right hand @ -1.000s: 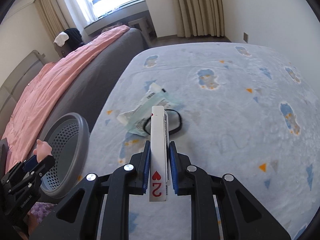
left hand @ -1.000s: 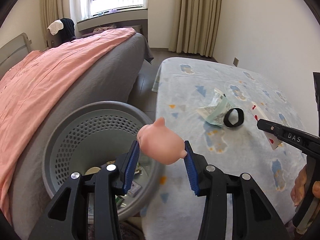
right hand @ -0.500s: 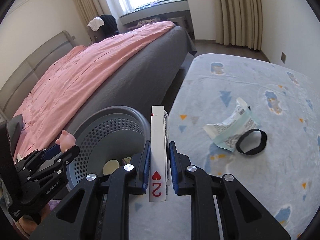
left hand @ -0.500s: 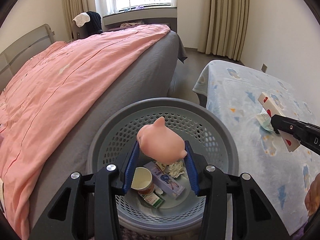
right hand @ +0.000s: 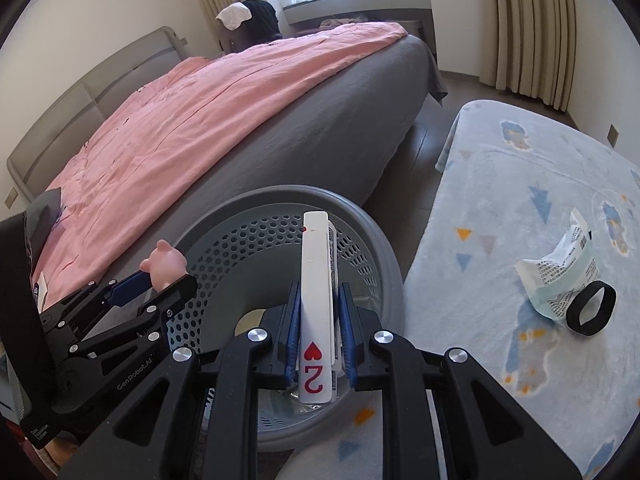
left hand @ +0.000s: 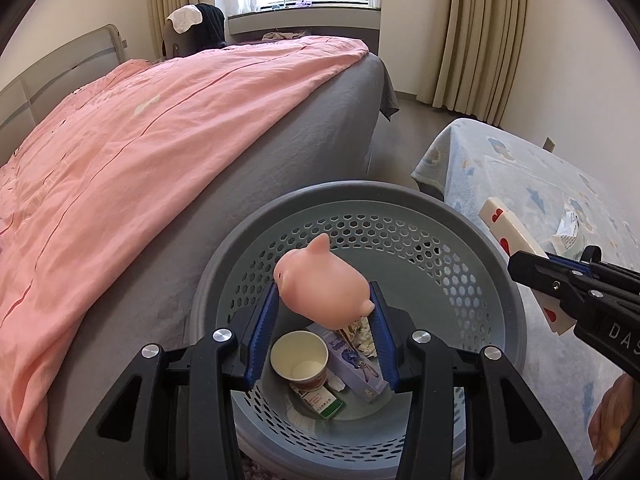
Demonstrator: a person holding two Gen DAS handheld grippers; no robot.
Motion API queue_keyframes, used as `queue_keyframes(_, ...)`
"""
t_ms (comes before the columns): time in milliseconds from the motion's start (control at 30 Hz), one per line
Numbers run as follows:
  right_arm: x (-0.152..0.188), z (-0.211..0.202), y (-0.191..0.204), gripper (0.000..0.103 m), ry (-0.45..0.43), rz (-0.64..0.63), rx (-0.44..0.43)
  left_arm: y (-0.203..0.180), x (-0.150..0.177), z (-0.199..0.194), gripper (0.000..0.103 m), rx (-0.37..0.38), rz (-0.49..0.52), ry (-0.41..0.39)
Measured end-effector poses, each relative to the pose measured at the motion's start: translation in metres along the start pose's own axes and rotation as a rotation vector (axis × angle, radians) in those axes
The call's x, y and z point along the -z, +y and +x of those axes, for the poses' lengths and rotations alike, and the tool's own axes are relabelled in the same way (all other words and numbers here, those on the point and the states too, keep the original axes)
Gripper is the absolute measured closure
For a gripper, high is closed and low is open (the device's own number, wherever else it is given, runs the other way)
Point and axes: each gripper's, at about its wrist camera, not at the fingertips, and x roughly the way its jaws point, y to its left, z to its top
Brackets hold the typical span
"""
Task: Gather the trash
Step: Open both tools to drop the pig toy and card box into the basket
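Observation:
My left gripper (left hand: 322, 300) is shut on a pink pig toy (left hand: 320, 286) and hangs over the grey perforated basket (left hand: 500, 280). From the right wrist view the same gripper (right hand: 160, 280) shows at the left with the pig toy (right hand: 166, 264). My right gripper (right hand: 318, 304) is shut on a white card box (right hand: 316, 300) marked with a red heart and a 2, above the basket's (right hand: 384, 256) near rim. That box (left hand: 516, 240) also reaches in from the right. A crumpled wrapper (right hand: 560, 276) and a black band (right hand: 592, 310) lie on the blue rug (right hand: 520, 184).
In the basket lie a paper cup (left hand: 299, 356), a purple carton (left hand: 352, 364), a green-and-white packet (left hand: 320, 400) and crumpled paper. A bed with a pink cover (left hand: 120, 152) stands close behind the basket. A person's hand (left hand: 612, 420) shows at the lower right.
Both grippers have swung left from over the rug to the basket, each keeping its hold. The wrapper and black band now lie far off to the right.

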Motion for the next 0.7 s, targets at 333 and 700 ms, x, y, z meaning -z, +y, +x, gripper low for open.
queue_keyframes(333,0.004,0.015,0.008,0.083,0.034,-0.006,-0.036,0.006,0.003,0.005,0.059,-0.020,-0.005,0.008)
queue_keyframes(700,0.008,0.015,0.009,0.073,0.025,-0.007,-0.037,0.007,0.004,0.005,0.046,-0.031,-0.015,0.008)
